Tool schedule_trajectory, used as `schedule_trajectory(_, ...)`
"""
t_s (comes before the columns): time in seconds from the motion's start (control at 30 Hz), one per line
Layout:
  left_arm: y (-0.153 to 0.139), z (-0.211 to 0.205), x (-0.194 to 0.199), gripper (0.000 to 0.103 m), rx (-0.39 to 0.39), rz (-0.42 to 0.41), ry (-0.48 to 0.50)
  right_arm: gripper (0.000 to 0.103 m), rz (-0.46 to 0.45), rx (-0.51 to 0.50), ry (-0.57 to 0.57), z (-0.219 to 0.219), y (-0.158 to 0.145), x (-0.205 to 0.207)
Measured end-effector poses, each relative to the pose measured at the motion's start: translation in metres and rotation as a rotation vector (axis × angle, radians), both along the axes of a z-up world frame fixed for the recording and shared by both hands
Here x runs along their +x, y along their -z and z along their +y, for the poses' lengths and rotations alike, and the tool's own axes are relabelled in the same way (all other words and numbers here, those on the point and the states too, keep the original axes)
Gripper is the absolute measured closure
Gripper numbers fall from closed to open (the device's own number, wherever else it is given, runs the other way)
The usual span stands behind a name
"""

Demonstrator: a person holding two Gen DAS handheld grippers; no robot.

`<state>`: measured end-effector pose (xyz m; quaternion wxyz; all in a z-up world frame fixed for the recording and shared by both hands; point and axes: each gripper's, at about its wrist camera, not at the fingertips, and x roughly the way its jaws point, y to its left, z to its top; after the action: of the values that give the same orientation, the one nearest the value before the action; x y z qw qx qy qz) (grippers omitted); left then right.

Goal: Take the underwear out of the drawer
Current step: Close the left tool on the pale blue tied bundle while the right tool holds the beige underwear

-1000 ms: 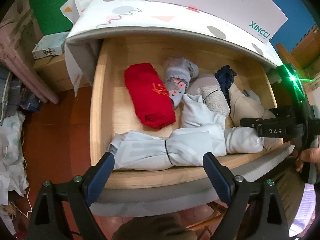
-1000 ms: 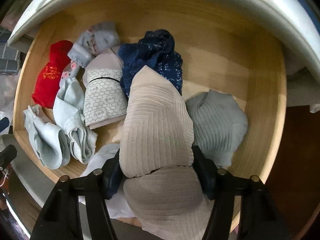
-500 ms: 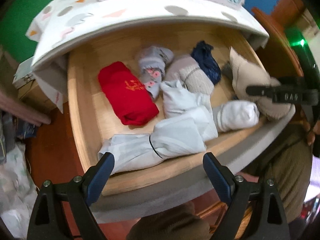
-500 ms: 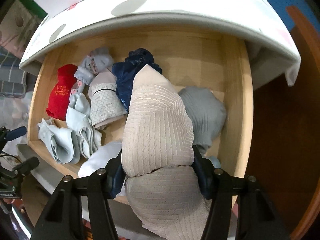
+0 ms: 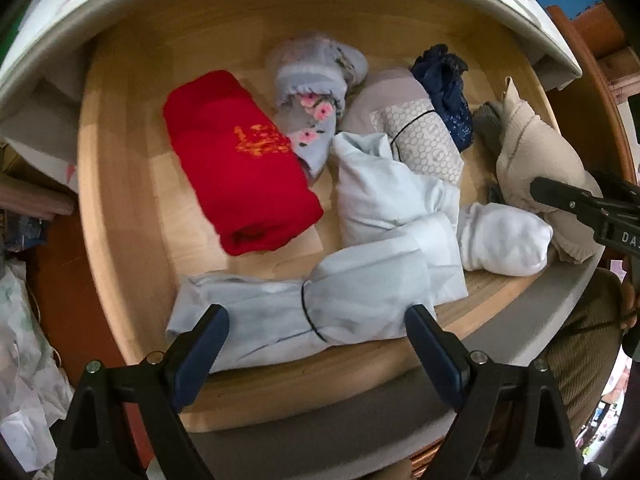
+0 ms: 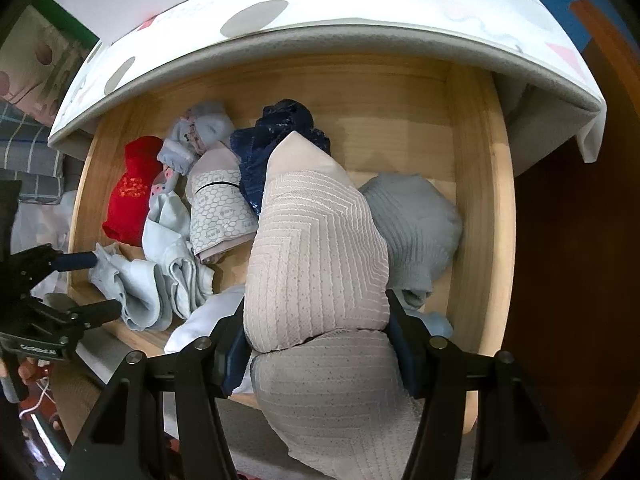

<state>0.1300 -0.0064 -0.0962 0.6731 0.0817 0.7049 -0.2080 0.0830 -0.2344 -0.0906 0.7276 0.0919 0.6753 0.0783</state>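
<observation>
We see the beige ribbed underwear point(image 6: 316, 264) pinched in our right hand-held gripper point(image 6: 316, 336), above the drawer point(image 6: 480, 208). Our left hand-held gripper point(image 5: 316, 344) hangs wide over a pale blue bundle point(image 5: 304, 312) near the drawer's front.

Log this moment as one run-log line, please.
stage: lifting item out | right gripper: shut on beige underwear | left gripper: open, over pale blue roll | drawer: open
</observation>
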Motion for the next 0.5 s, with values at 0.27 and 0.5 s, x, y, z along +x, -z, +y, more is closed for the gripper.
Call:
schedule_trajectory(0.27, 0.013, -0.015, 0.015, 0.008, 0.031, 0.021, -0.017, 0.046, 0.002, 0.011, 0.0, 0.008, 0.005, 0.002)
schedule_trajectory(0.5, 0.027, -0.028, 0.022, 0.006, 0.087, 0.025, -0.081, 0.046, 0.002, 0.024, 0.012, 0.009, 0.006, 0.002)
